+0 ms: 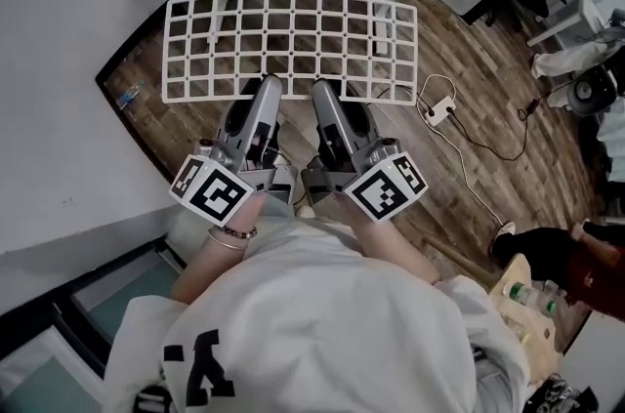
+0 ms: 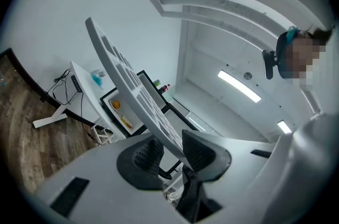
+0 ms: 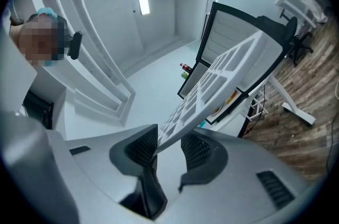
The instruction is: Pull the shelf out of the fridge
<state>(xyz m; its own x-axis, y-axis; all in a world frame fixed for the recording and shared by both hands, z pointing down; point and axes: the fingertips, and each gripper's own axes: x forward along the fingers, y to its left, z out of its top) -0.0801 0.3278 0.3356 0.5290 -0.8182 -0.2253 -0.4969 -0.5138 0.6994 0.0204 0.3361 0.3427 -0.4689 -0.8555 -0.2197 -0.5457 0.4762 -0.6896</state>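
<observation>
The white grid shelf [image 1: 293, 45] lies flat in the air in the upper middle of the head view, above the wooden floor [image 1: 479, 79]. It is held by its near edge. The left tongs [image 1: 262, 91] grip that edge a little left of centre. The right tongs [image 1: 324, 93] grip it just beside them, right of centre. In each gripper view the ribbed pads [image 2: 150, 154] stand partly closed and press on the shelf's rim from both sides. A power strip [image 1: 439, 108] with its cable lies on the floor to the right of the shelf.
</observation>
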